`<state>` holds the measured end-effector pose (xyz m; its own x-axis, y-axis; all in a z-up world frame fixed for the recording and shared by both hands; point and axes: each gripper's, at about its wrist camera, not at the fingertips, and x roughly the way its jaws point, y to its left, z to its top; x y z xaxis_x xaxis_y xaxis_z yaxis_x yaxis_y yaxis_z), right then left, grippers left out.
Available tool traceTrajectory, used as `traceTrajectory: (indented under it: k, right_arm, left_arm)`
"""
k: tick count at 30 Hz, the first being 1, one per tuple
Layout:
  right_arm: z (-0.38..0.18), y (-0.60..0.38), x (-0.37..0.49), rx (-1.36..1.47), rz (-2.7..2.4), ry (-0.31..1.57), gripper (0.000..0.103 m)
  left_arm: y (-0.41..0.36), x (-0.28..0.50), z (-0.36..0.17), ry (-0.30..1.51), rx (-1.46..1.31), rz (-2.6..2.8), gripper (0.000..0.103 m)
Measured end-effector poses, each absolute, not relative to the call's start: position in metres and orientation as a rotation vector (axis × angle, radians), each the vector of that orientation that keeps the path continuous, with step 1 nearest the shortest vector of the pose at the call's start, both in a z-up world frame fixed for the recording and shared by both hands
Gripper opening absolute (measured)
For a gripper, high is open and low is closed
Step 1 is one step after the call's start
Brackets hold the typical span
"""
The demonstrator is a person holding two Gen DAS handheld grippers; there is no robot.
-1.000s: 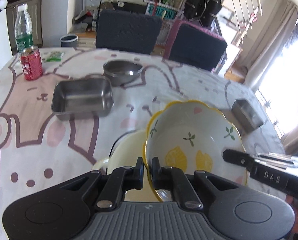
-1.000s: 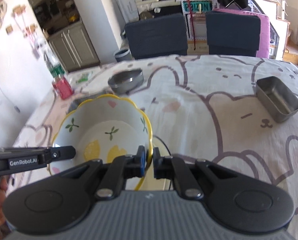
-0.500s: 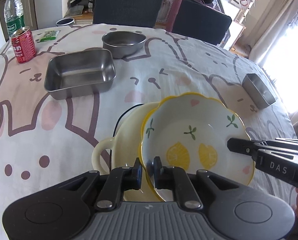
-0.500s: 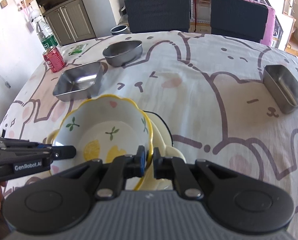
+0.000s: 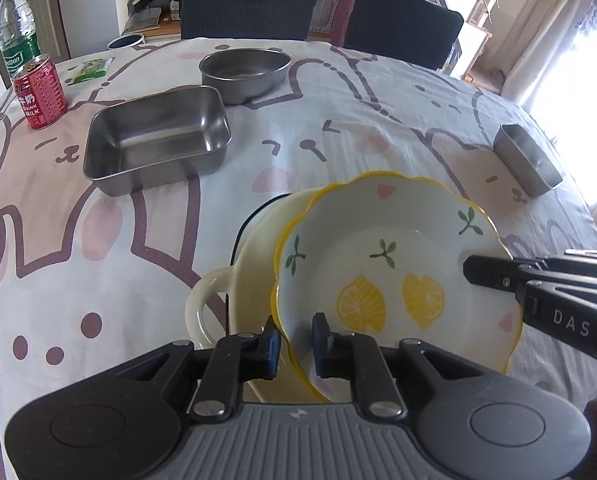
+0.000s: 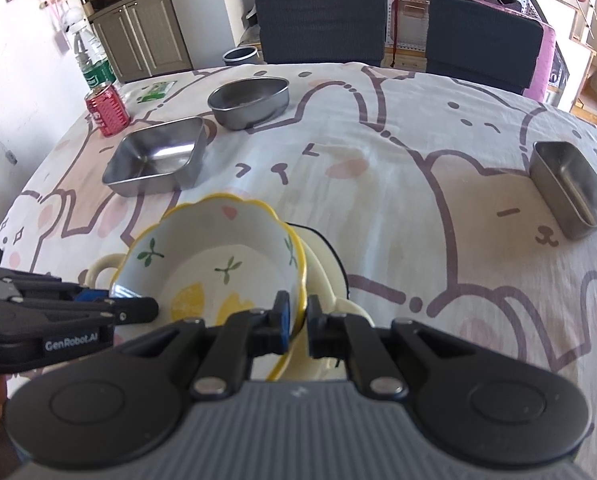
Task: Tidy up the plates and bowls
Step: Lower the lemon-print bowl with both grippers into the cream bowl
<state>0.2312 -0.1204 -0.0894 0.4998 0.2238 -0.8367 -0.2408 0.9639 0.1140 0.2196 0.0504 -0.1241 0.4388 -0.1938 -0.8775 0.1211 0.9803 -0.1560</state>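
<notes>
Handling the lemon bowl calls for care: it appears to be glazed ceramic, so judge it rigid, fairly heavy, smooth and liable to chip. It sits over the cream dish, near the front edge of the surface; whether it rests fully in the dish cannot be told. The left gripper has its jaws clenched on the scalloped rim at one side. The right gripper has its jaws clenched on the opposite rim. Rim grips on glaze are likely to slip, so opposed holds on both sides suit it. The steel tray, oval steel bowl and small steel tin stand apart, probably light and tough.
</notes>
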Motion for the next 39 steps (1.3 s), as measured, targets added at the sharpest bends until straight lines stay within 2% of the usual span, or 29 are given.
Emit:
traceTrajectory:
  k: [26, 39]
  right_arm:
    - [-0.095, -0.112, 0.234, -0.094, 0.280, 1.021, 0.011]
    - [-0.102, -0.110, 0.239, -0.125, 0.280, 1.050, 0.010]
  left_arm:
    - [0.040, 0.227, -0.136, 1.142, 0.012, -0.214, 0.023]
    - [0.047, 0.224, -0.133, 1.154, -0.005, -0.236, 0.022]
